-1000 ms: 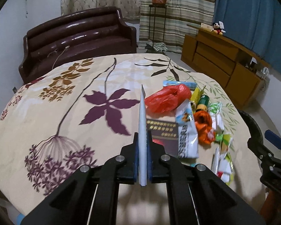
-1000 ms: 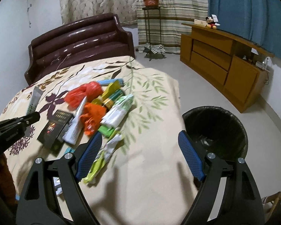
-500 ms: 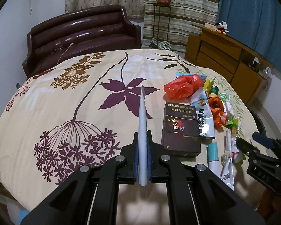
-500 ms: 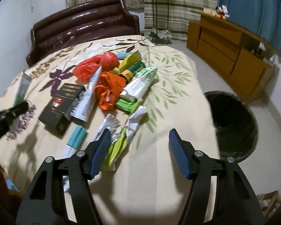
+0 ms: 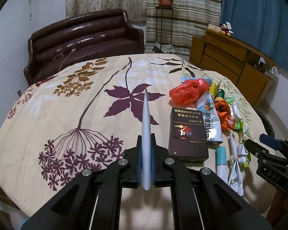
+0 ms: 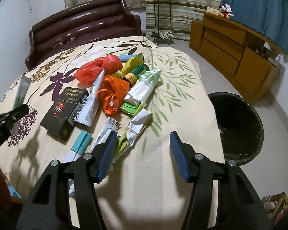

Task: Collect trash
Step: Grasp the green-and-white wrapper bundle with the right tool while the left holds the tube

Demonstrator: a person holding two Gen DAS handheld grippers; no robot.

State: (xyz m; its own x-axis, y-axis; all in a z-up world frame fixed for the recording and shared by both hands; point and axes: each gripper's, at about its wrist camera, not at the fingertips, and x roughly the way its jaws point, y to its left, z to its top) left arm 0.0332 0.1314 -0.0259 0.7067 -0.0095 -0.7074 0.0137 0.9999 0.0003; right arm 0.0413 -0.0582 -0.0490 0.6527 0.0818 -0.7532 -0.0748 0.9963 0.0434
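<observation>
Chinese lettering on dark carton [image 5: 188,132]; pale tube [image 5: 146,134] in left tongs [image 5: 146,160].

Bed [image 6: 163,172] with floral cover fills frame centre. Directly on it, centre-left: dark cigarette box [image 6: 64,111], red plastic bag [image 6: 94,71], orange plastic bag [image 6: 113,94], white wrappers [image 6: 144,90], teal tube [image 6: 82,140].
</observation>
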